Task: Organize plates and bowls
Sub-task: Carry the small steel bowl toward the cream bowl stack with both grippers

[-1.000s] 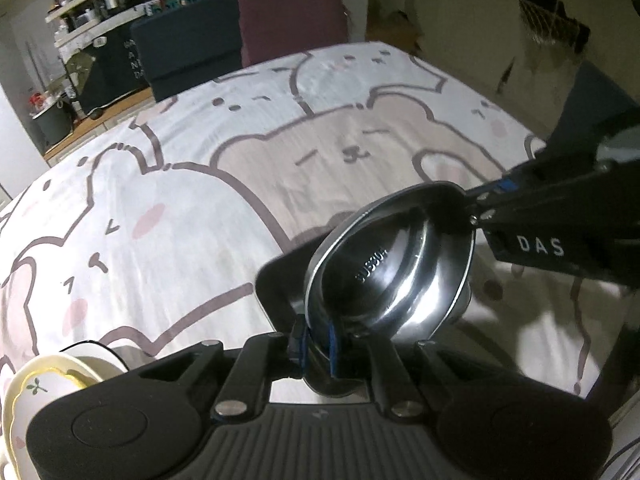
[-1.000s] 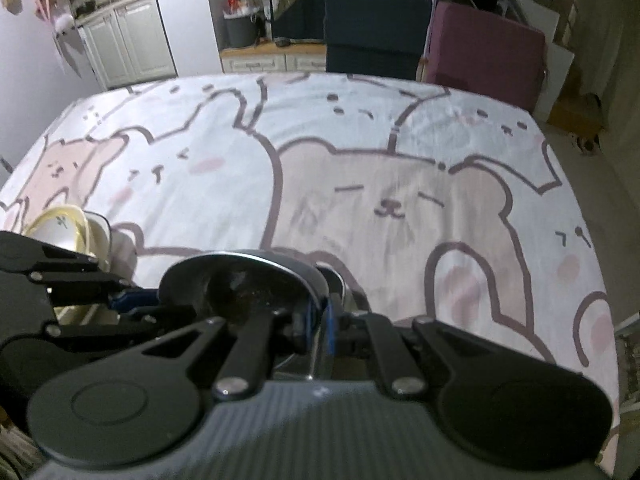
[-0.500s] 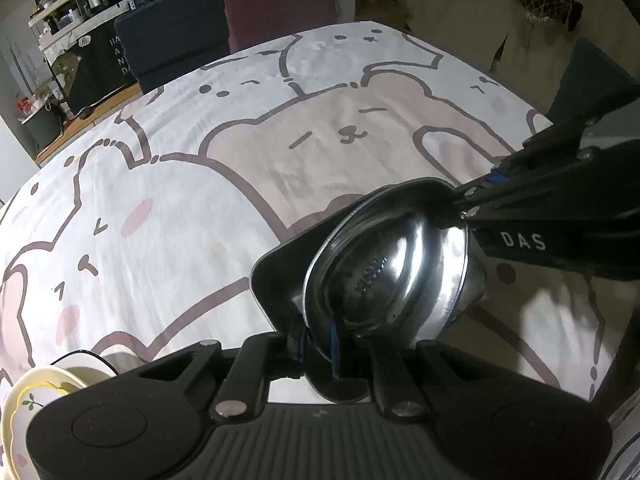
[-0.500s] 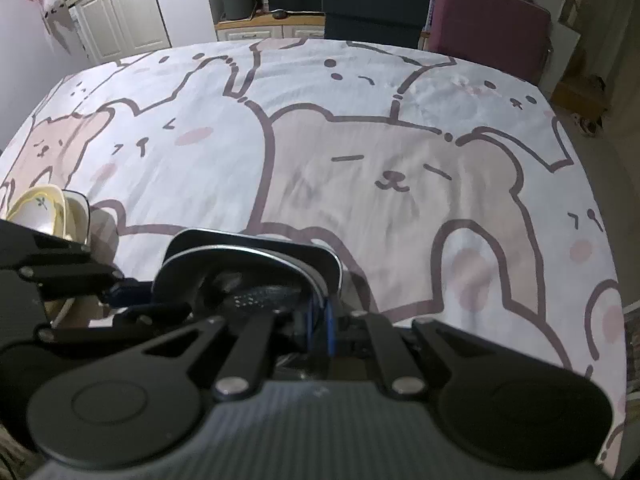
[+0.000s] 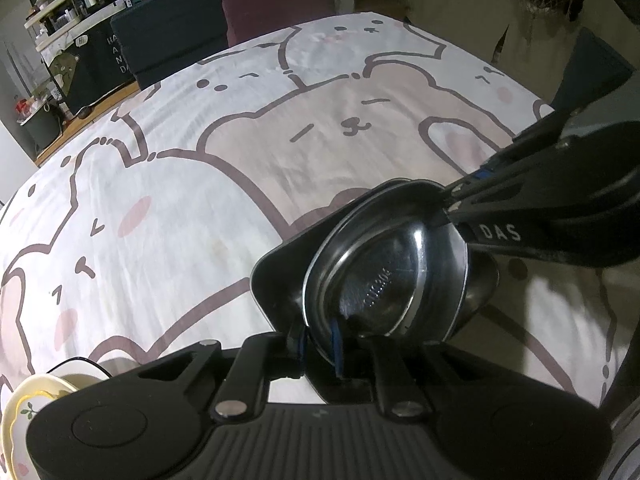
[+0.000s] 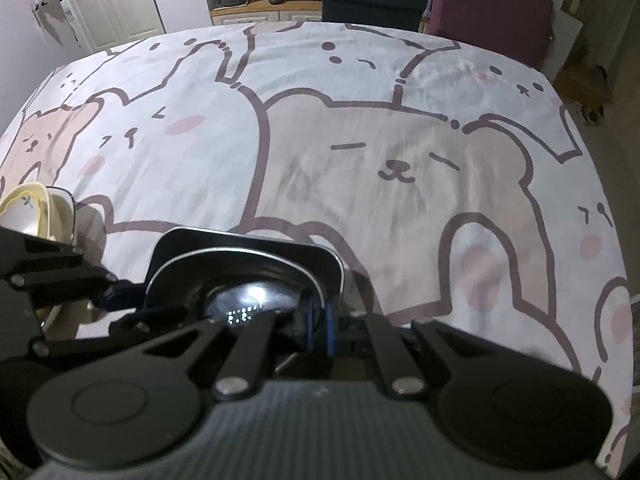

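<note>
Steel bowl [image 5: 384,280] sits low over a black square plate [image 5: 276,276], inside the plate's outline in both views; whether its base touches the plate cannot be told. The bowl's hollow faces the left wrist camera, with stamped lettering on its floor that is too blurred to read. Left gripper [image 5: 319,344] is at the bowl's near rim, on the side of the plate closest to that camera. Its blue pads stand on either side of the rim. The jaws have just been opening slightly with the rim between them, and whether the pads bear on the metal cannot be told. Right gripper [image 5: 448,208] comes in from the opposite side of the plate and is clamped on the bowl's far rim. Its own view confirms this, with the blue pads close together on the rim [image 6: 319,320]. Both grippers point steeply down at the plate. The plate lies on a bear-print tablecloth [image 5: 200,184]. A stack of cream bowls [image 6: 32,208] with yellow edging and a leaf motif stands to the left of the plate, apart from it, just beyond the left gripper's arm. A dark blue chair [image 5: 172,44] and a maroon chair [image 5: 276,4] stand at the table edge far beyond the plate.
</note>
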